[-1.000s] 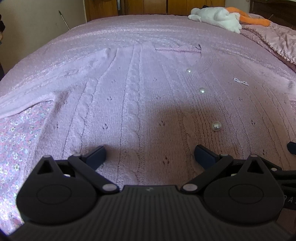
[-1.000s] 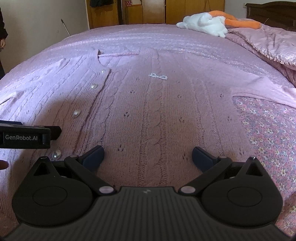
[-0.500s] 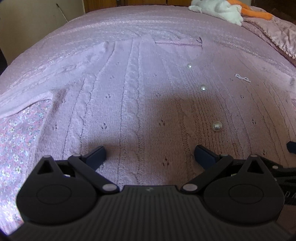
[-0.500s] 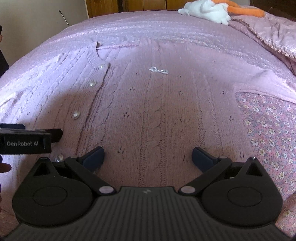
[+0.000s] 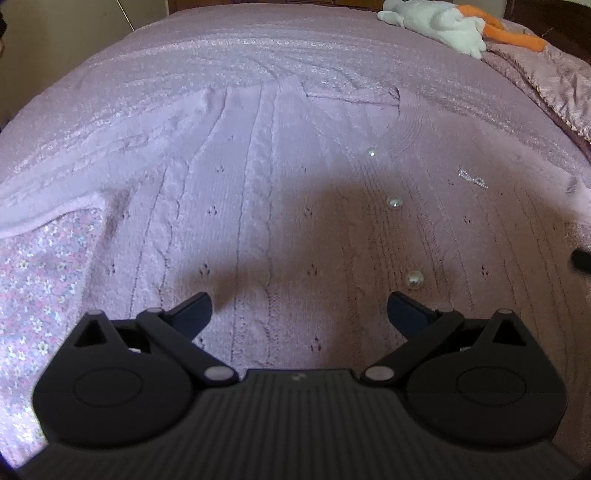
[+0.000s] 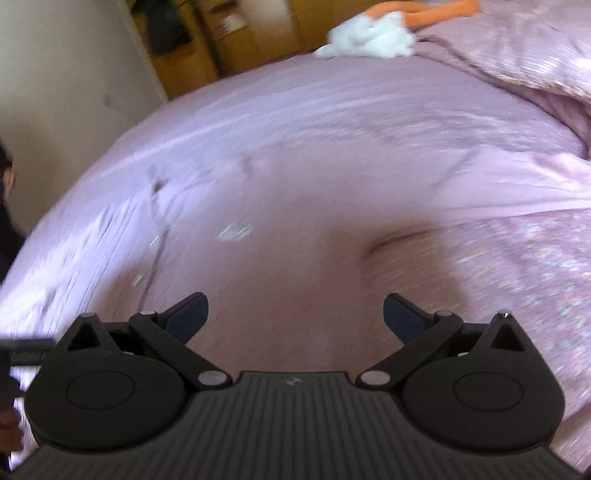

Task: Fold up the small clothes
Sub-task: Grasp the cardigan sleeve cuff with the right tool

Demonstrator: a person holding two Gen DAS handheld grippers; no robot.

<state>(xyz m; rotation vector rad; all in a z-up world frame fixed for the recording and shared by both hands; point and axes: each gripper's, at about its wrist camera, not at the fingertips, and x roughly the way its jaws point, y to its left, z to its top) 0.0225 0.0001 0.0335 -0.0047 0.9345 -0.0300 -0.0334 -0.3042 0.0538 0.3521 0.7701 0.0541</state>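
— Where's the cardigan (image 5: 280,206)?
— Spread flat on the bed (image 5: 258,48), pearl buttons (image 5: 414,279) up. Left gripper (image 5: 297,308) and right gripper (image 6: 293,308) are both wide apart, empty.
— Risk?
— The right view's blurred, probably swinging; a rushed pinch could snag bedspread too.

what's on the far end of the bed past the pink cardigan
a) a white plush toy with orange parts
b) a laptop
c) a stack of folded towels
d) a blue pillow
a: beyond the cardigan, a white plush toy with orange parts lies at the far end of the bed, seen in both wrist views.
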